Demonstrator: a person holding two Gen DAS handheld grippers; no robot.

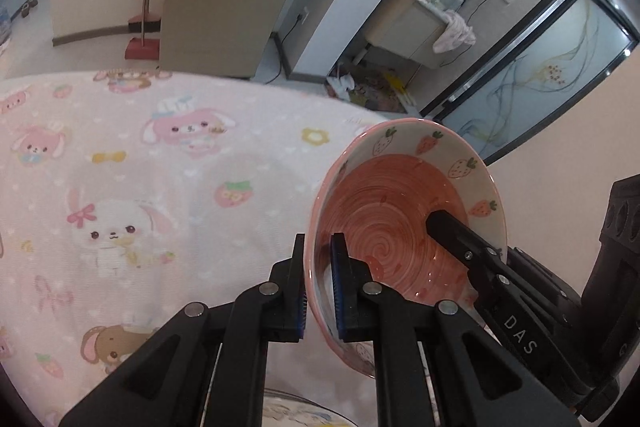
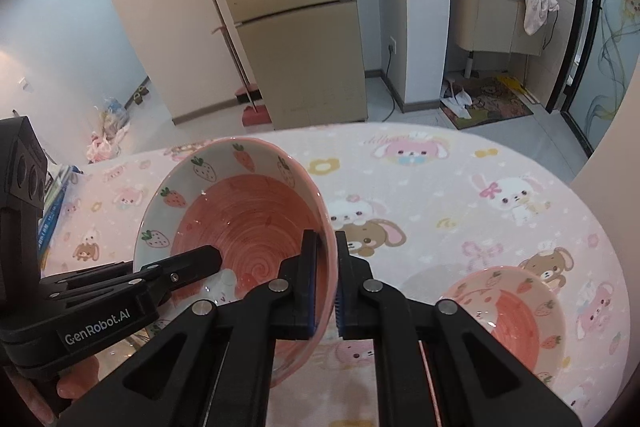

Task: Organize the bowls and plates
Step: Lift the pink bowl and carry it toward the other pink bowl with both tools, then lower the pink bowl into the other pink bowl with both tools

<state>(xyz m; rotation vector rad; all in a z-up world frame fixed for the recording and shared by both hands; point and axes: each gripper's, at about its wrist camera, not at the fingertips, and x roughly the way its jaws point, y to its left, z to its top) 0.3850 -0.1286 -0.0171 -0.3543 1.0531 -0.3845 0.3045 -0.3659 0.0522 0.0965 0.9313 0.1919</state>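
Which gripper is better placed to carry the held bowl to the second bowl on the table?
Probably the right. Both the left gripper and the right gripper clamp the strawberry bowl by opposite rims, but the second bowl sits on the right gripper's side, near its fingers.

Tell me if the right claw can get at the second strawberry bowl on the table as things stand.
Probably not yet: the right claw is shut on the lifted bowl, shared with the left claw. The second bowl itself sits unobstructed.

strawberry bowl [image 2: 236, 219]: tilted above tablecloth [image 2: 460, 211], rim clamped on opposite sides between left gripper [image 1: 320, 287] and right gripper [image 2: 326, 287]; second bowl [image 2: 504, 315]: on tablecloth, right.
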